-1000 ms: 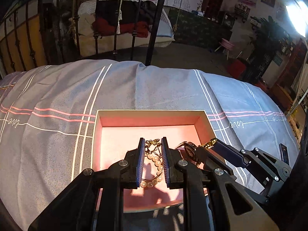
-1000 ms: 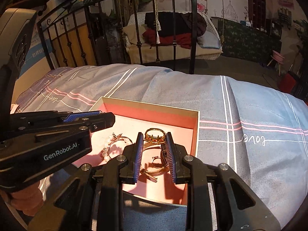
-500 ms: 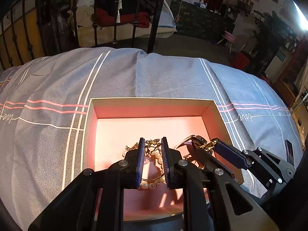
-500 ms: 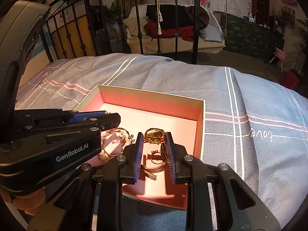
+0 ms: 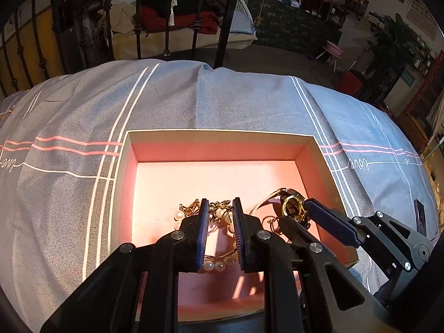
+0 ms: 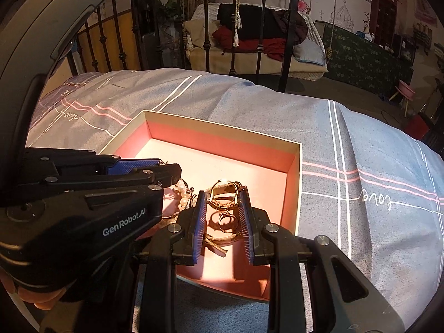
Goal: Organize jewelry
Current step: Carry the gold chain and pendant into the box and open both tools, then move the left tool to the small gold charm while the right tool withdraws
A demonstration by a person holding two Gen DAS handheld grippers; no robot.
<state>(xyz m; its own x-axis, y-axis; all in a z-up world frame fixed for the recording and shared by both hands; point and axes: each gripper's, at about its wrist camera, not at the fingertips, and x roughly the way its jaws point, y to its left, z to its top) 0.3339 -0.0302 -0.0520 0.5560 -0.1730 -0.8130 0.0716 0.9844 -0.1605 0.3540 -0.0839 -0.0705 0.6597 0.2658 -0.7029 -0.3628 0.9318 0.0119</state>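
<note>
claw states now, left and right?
Left claw: narrow gap, astride the pearl bracelet; grip cannot be told.
Right claw: narrow gap, astride the gold watch; grip cannot be told.

In front of me an open box (image 5: 219, 141) with a cream rim and pink lining sits flat on the bed, and all the jewelry lies on its floor toward the near side. On the left is my pearl bracelet (image 5: 219, 265), a loop of round white beads with a gold filigree charm at its far end. To the right lies a gold watch (image 6: 224, 194) with a round face, resting on its side, its pale strap trailing nearer. Just near of the watch face sits a small gold ring (image 6: 226, 222), lying within the strap's curve.
</note>
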